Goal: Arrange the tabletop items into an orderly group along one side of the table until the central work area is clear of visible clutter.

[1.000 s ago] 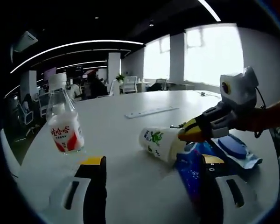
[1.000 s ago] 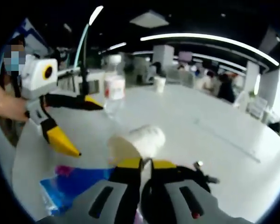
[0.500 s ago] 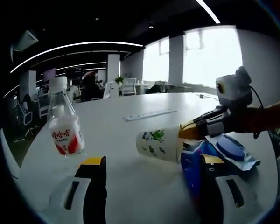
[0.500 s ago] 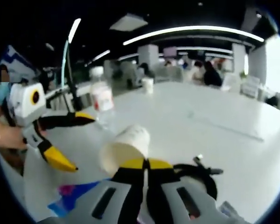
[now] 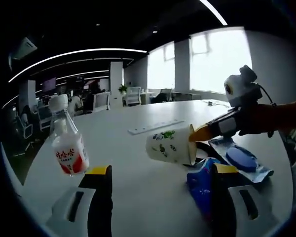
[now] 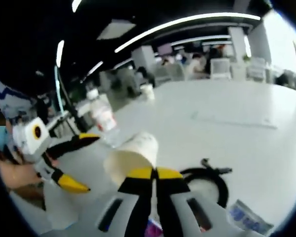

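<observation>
Left gripper: black jaws with yellow tips, set wide apart and parallel, nothing between them; in the right gripper view its two yellow-tipped jaws are spread in a V.
Right gripper: yellow tips pressed together on the rim of a white paper cup with green print; seen side-on in the left gripper view, pointing at the cup's mouth.
Right arm: bare forearm behind the right gripper's body.
Left hand: wrapped behind the left gripper's white body.
</observation>
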A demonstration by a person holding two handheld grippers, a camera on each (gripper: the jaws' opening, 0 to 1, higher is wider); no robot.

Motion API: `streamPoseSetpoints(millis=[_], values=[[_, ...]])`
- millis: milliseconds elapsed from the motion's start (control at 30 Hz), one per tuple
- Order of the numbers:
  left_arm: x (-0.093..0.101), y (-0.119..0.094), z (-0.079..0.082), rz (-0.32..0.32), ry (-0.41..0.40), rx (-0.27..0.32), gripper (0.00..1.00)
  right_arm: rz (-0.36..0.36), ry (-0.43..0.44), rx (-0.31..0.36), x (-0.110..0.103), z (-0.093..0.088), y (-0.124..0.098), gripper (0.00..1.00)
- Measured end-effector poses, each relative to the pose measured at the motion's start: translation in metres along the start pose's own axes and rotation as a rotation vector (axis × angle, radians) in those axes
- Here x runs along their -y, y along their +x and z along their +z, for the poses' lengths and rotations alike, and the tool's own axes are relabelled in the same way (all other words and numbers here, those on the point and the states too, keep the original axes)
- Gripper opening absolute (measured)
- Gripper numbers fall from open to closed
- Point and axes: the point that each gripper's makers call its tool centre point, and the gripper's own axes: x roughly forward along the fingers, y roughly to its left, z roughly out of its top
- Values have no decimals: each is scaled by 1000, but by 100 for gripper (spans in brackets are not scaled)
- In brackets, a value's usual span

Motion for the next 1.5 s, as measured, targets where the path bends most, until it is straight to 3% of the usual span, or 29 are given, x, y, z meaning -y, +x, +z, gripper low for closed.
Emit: streamPoseSetpoints(millis=[367,567,700,1000,1267,1500], values=[[28,-6,1,-79,128,-15,81,19,23,-112,-12,-4,-22,0],[42,-9,2,-134,138,-11,80,4,48,-218,-19,-11,-38,0],[50,-11,2,-153,200,-20,78,9,31,-287,-26,-17,-47,0],[68,-15,7,-208,229,-15,75,41,-29,-410,-42,-26,-66,0],[86,-21,8,-264,326,-35,73,76,-26,-478,-56,-29,-80,0],[96,-27,4,-296,421,-62,70,102,-83,-546,-69,-36,-91,0]])
